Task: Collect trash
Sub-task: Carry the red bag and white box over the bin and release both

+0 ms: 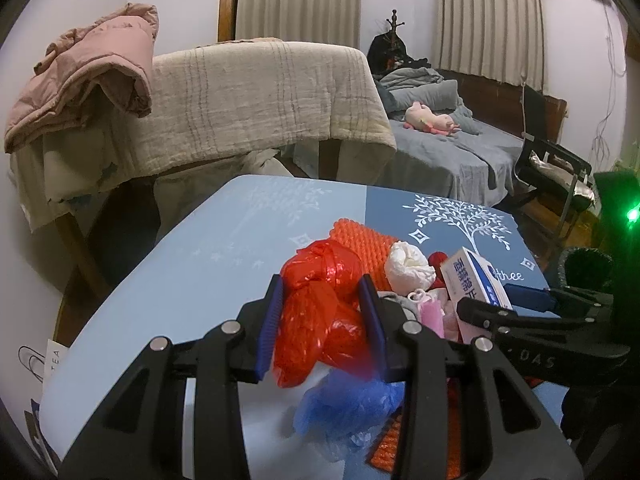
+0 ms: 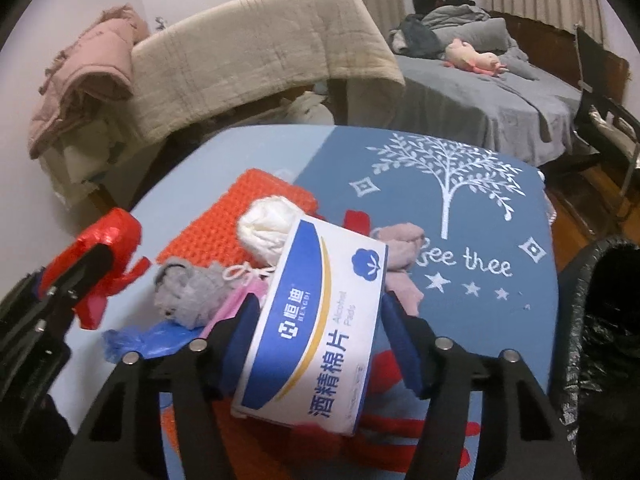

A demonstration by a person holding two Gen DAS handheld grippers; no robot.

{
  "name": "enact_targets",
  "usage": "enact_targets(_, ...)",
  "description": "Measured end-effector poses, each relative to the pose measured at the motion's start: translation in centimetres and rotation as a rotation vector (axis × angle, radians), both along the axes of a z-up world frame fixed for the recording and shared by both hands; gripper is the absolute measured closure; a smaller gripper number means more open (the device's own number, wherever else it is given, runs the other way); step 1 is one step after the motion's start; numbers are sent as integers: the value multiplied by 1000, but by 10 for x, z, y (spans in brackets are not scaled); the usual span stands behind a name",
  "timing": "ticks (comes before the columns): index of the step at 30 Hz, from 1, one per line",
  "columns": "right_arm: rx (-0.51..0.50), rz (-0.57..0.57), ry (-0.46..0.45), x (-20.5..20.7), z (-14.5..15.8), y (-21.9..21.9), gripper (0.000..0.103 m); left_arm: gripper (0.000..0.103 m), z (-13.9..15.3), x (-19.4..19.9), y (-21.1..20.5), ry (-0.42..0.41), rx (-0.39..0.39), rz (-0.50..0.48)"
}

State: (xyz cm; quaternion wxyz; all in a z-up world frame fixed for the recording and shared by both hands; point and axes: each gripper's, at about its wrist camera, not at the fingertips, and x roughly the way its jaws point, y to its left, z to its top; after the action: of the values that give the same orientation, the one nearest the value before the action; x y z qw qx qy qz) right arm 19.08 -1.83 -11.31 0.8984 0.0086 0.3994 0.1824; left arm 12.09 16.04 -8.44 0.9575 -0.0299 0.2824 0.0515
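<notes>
My left gripper (image 1: 323, 292) is shut on a crumpled red plastic bag (image 1: 320, 308) and holds it over the blue table (image 1: 192, 280). My right gripper (image 2: 320, 312) is shut on a white and blue alcohol pads box (image 2: 316, 336); it also shows in the left wrist view (image 1: 478, 280). Below lie a blue plastic bag (image 1: 348, 404), a white tissue wad (image 2: 264, 228), a grey cloth (image 2: 192, 292), a pink cloth (image 2: 400, 256) and an orange knitted mat (image 2: 240, 216).
A bin lined with a black bag (image 2: 600, 344) stands at the table's right edge. Behind the table are a chair draped with a beige blanket (image 1: 260, 96) and a pink jacket (image 1: 88, 76), and a bed (image 1: 460, 148).
</notes>
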Motion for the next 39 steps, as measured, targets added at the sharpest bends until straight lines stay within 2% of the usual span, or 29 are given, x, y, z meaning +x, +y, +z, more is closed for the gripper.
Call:
enact_targets(3, -2, 22, -34, -5, 9, 1, 43, 66, 3, -2, -2, -6, -1, -3)
enact_targets(13, 125, -2, -130, -12, 57, -29, 43, 66, 28, -7, -23, -56, -2, -35)
enact_targets(20, 115, -65, -186, -21, 78, -71, 43, 66, 41, 2, -61, -84, -16, -113)
enact_targets(25, 74, -125, -206, -33, 79, -109, 43, 66, 42, 9, -97, -86, -33, -189)
enact_targets(39, -11, -403, -195, -60, 63, -243, 43, 66, 26, 24, -218, -56, -74, -431)
